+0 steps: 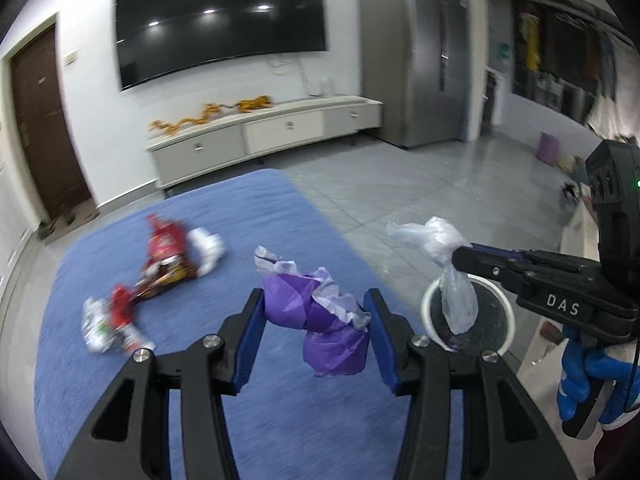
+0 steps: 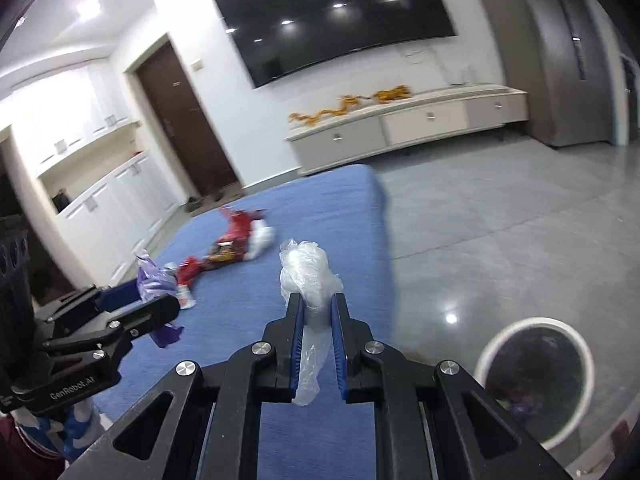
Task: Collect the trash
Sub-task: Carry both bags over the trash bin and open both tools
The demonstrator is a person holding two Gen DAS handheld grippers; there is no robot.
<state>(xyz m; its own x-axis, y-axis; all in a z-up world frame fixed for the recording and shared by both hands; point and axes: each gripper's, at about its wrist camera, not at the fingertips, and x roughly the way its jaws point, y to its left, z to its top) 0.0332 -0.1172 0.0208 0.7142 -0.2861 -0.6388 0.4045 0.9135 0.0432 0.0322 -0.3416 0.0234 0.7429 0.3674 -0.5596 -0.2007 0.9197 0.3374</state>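
Observation:
My left gripper (image 1: pixel 316 308) is shut on a crumpled purple wrapper (image 1: pixel 320 320) and holds it above the blue table (image 1: pixel 120 400). It shows at the left of the right wrist view (image 2: pixel 160 304) with the purple wrapper (image 2: pixel 154 280). My right gripper (image 2: pixel 316 304) is shut on a clear plastic bag (image 2: pixel 306 276). In the left wrist view the right gripper (image 1: pixel 460 258) holds the clear bag (image 1: pixel 452 276) over the white-rimmed bin (image 1: pixel 428 312). The bin (image 2: pixel 492 352) stands on the floor at the table's right edge. Red snack wrappers (image 1: pixel 164 256) lie on the table.
A white crumpled piece (image 1: pixel 208 248) lies beside the red wrappers (image 2: pixel 236 240). Grey tiled floor (image 2: pixel 500 232) lies right of the table. A white TV cabinet (image 1: pixel 260 136), a wall TV (image 1: pixel 220 20) and a grey fridge (image 1: pixel 412 52) stand beyond.

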